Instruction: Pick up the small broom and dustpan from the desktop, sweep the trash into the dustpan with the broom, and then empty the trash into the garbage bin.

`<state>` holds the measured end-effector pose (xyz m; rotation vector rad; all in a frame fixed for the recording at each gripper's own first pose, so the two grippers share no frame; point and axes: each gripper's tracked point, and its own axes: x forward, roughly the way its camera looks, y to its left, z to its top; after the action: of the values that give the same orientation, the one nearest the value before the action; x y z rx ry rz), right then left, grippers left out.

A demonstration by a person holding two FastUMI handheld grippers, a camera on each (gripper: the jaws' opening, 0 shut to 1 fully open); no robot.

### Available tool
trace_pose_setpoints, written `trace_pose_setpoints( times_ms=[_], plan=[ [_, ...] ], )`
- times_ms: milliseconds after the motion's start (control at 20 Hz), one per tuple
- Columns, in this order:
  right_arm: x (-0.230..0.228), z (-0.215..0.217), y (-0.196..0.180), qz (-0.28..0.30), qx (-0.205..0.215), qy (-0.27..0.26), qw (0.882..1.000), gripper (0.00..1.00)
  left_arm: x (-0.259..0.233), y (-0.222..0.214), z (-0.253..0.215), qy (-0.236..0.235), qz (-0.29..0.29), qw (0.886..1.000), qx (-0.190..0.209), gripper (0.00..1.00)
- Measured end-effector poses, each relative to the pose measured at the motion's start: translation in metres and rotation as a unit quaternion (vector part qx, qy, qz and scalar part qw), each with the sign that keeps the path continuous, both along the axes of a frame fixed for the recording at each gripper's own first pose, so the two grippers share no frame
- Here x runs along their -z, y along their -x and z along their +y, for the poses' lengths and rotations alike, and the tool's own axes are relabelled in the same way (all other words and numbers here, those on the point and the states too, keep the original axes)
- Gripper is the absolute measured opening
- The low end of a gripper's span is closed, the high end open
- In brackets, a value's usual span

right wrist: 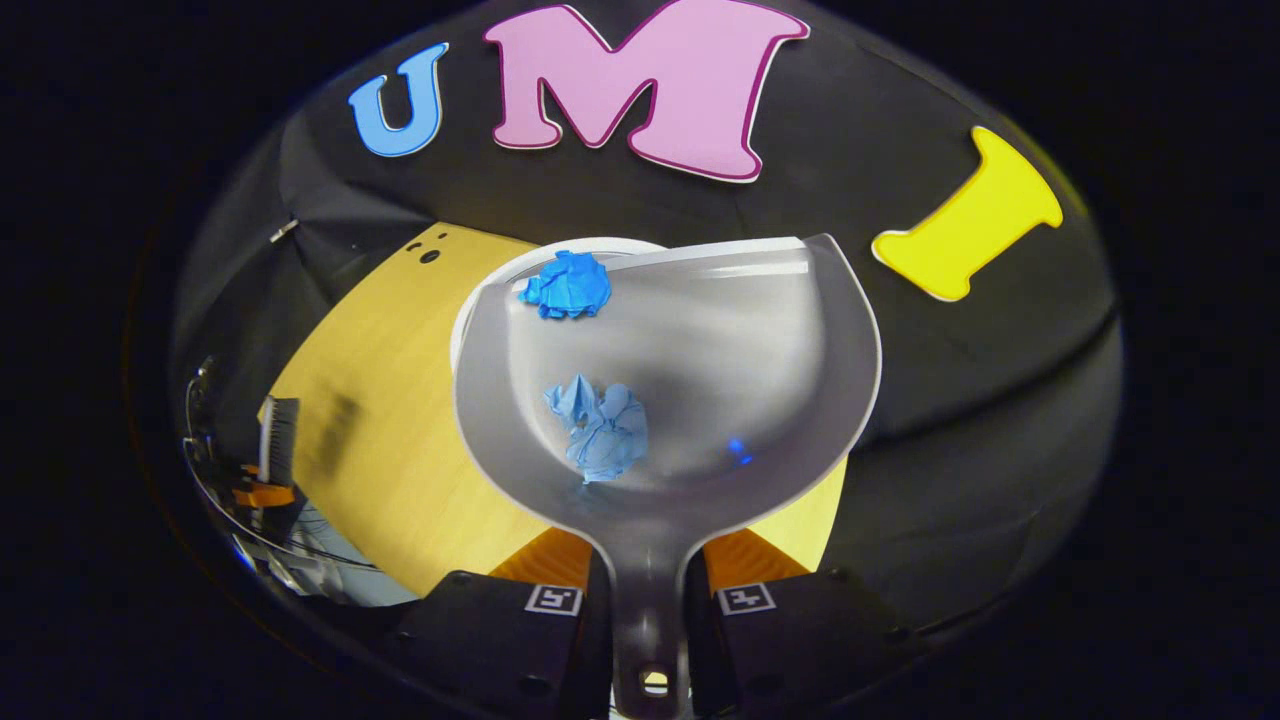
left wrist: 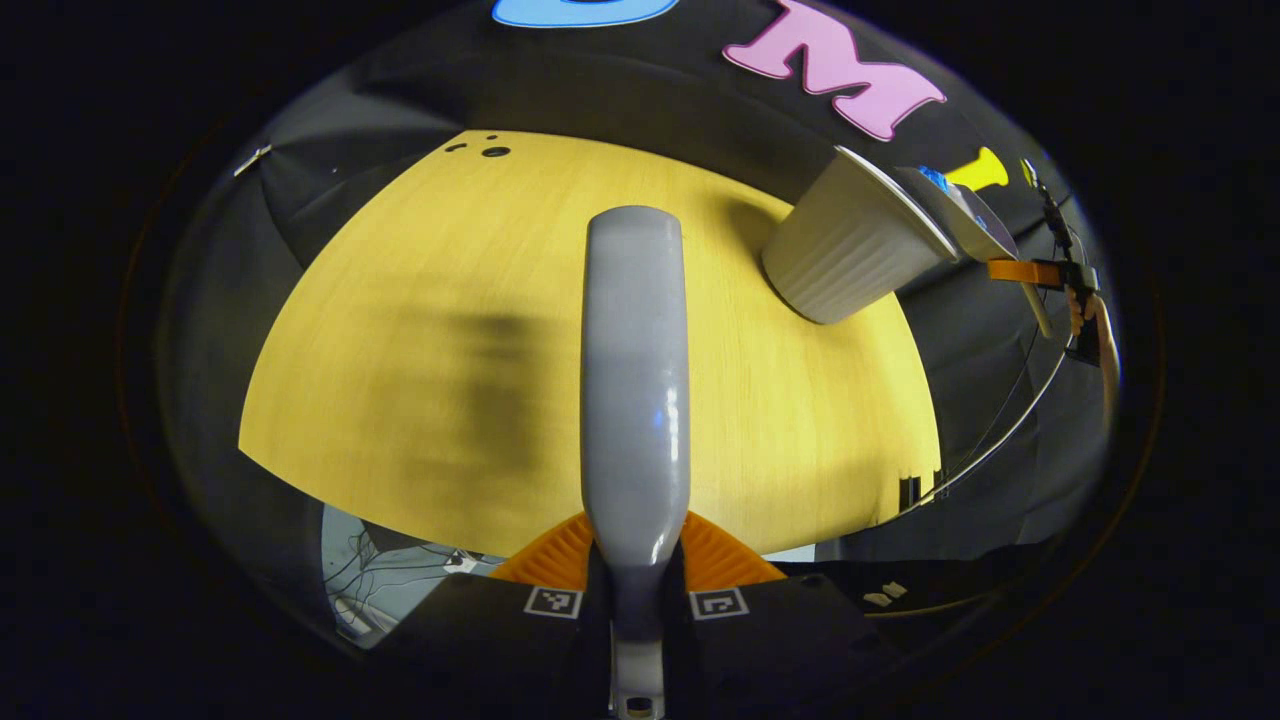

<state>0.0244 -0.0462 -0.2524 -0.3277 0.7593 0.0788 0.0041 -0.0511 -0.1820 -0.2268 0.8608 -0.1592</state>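
Yellow wood-grain tabletop (left wrist: 420, 330), rounded edge, soft shadows across surface. Small dark round holes (left wrist: 494, 152) near its far edge. Black cloth booth wall (left wrist: 640, 90) behind. Thin cables (left wrist: 1010, 420) hanging off right side.

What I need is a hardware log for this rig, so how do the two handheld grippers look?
They look alike. The left gripper and right gripper each have two dark, blocky halves side by side. Each half carries one of the square black-and-white markers, and the jaws ahead have ribbed faces. In the left gripper view, thin cables trail below the far-off right gripper.
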Motion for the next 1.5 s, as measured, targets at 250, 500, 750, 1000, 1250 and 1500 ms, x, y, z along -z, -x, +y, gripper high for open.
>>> trace_pose_setpoints(
  times_ms=[250,500,750,1000,1250,1500],
  plan=[
    [-0.006,-0.015,-0.002,-0.037,0.031,0.096,0.994,0.34,-0.009,-0.012,0.037,-0.007,-0.01,1.0,0.0,0.25],
    [-0.007,-0.019,-0.01,-0.063,0.04,0.187,0.98,0.34,-0.001,-0.019,0.053,0.008,-0.009,1.0,0.008,0.25],
    [-0.012,-0.023,-0.018,-0.087,0.037,0.284,0.954,0.34,0.005,-0.027,0.066,0.019,-0.007,1.0,0.01,0.25],
    [-0.024,-0.021,-0.026,-0.104,0.005,0.411,0.906,0.34,0.015,-0.029,0.073,0.021,0.008,1.0,0.018,0.25],
    [-0.051,-0.013,-0.022,-0.132,-0.051,0.554,0.821,0.34,0.016,-0.029,0.08,0.018,0.014,0.999,0.023,0.25],
    [-0.069,-0.046,0.014,-0.135,-0.066,0.586,0.796,0.34,0.015,-0.027,0.081,0.021,0.016,0.999,0.023,0.25]
  ],
)
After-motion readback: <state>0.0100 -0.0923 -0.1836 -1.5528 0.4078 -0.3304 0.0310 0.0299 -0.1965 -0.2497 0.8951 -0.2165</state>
